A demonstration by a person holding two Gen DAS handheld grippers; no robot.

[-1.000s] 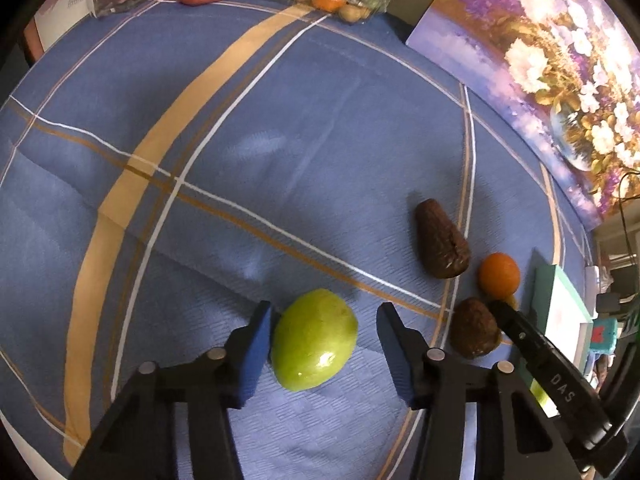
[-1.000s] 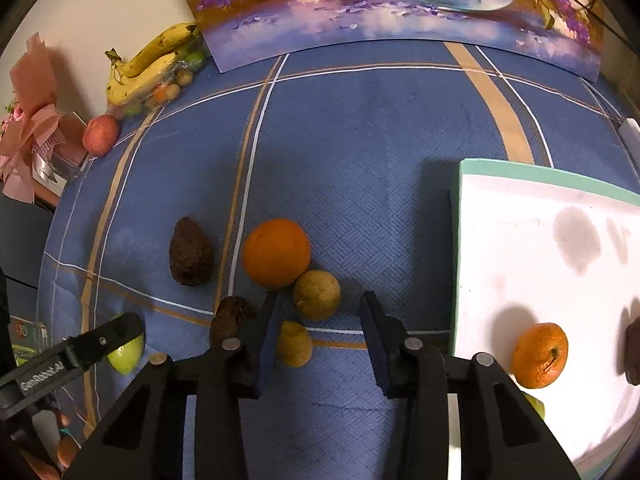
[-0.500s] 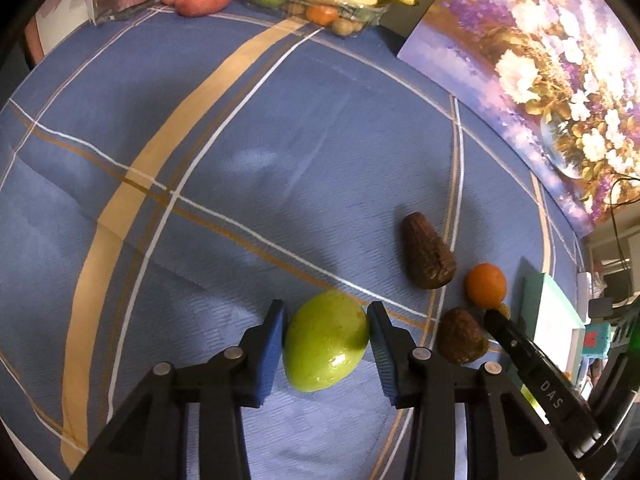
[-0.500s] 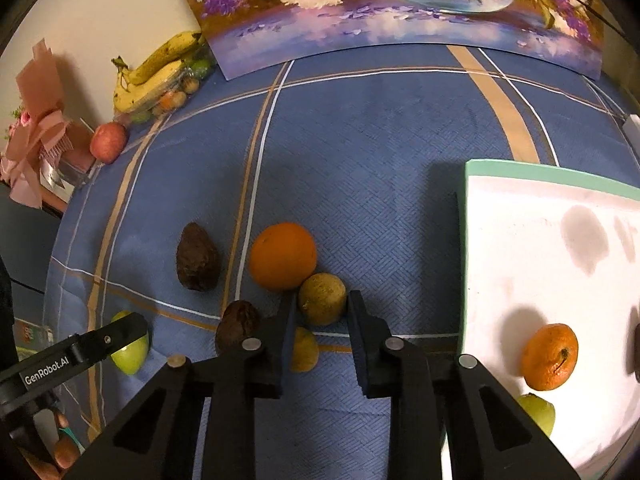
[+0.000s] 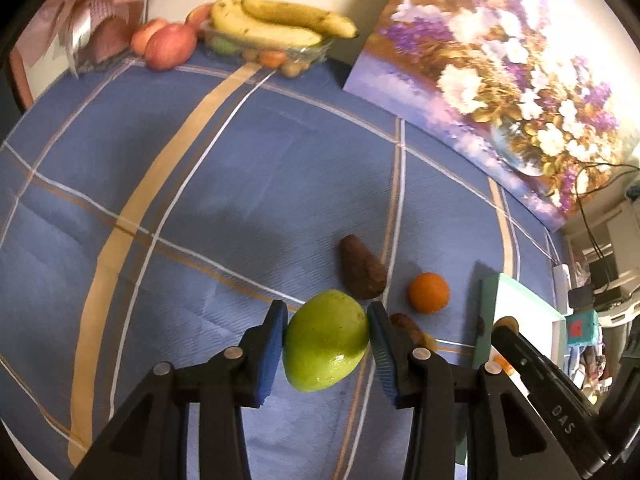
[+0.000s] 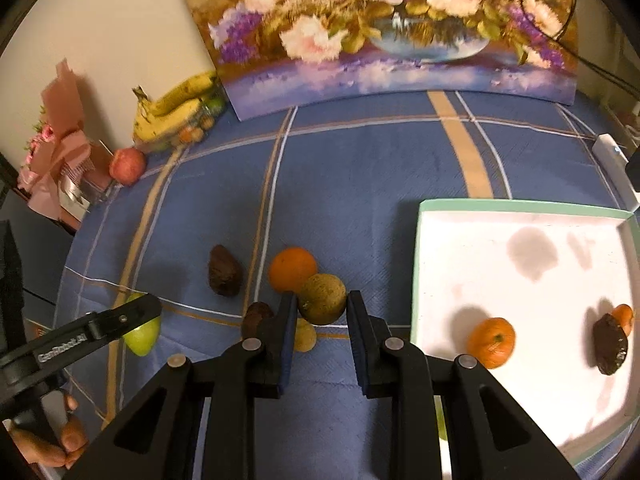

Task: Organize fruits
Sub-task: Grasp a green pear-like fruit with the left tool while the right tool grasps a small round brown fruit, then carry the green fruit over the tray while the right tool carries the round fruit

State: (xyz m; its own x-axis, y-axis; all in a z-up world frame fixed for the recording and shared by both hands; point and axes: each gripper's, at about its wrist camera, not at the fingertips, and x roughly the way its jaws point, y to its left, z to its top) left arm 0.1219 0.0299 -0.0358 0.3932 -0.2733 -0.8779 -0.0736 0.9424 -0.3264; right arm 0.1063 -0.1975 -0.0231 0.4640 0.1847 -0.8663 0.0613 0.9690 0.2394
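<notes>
In the left wrist view, the left hand-held gripper (image 5: pixel 327 346) is clamped on a green mango (image 5: pixel 326 345), its blue pads (image 5: pixel 272 350) pressing on both sides. The fruit is smooth, shiny and yellow-green. Its long axis runs slanted, from low left to high right between the fingers. One second ago the jaws stood apart around it on the blue bench (image 5: pixel 200 200); they have just been closing, and now the fruit hangs lifted above the cloth. A dark avocado (image 5: pixel 362 268) and an orange (image 5: pixel 428 293) lie beyond it.

In the right wrist view, the right hand-held gripper (image 6: pixel 322 312) is clamped on a round brownish-green fruit (image 6: pixel 322 298) with a dull, speckled skin. Its jaws also have just been closing; before, the fruit lay on the cloth beside the orange (image 6: pixel 291 268). The white tray (image 6: pixel 520 210) at the right holds a mandarin (image 6: pixel 491 342).
</notes>
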